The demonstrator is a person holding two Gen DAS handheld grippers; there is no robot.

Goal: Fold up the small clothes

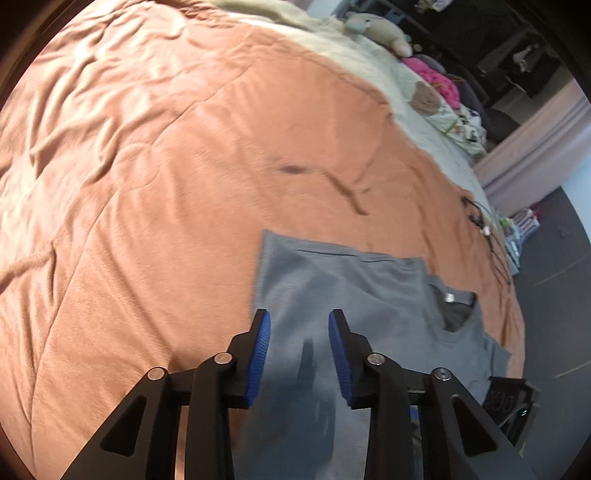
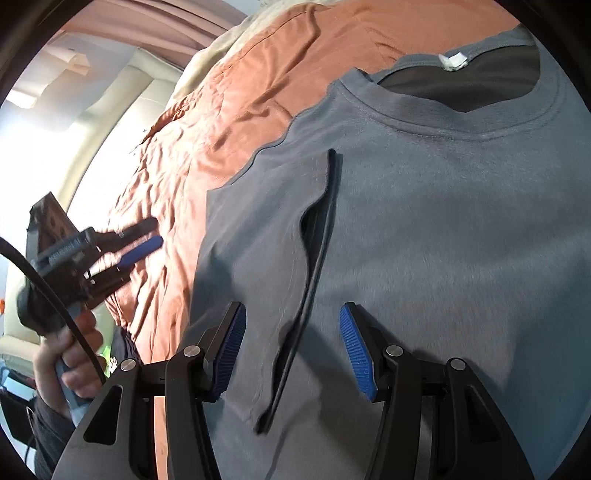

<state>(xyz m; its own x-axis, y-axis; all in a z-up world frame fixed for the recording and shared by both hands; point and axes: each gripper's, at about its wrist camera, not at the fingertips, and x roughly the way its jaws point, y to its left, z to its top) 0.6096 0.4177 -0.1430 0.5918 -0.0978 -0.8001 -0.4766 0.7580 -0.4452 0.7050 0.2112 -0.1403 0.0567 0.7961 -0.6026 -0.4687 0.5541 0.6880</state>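
Note:
A grey T-shirt (image 1: 351, 295) lies flat on an orange bedspread (image 1: 166, 166), collar to the right. My left gripper (image 1: 299, 321) hovers open over the shirt's left part, with nothing between its blue pads. In the right wrist view the T-shirt (image 2: 443, 221) fills the frame, its collar (image 2: 461, 122) and white label at the top. A sleeve is folded inward, and its dark hem (image 2: 317, 251) runs down between the fingers of my open right gripper (image 2: 291, 314), which do not press on it. The left gripper (image 2: 147, 236), held by a hand (image 2: 70, 354), is over the bedspread (image 2: 229, 122) to the left.
A cream blanket (image 1: 369, 48) covers the far end of the bed, with a plush toy (image 1: 384, 29) and pink clothes (image 1: 436, 79) on it. Cables (image 1: 480, 221) lie at the bed's right edge. Dark floor (image 1: 554, 277) lies beyond it.

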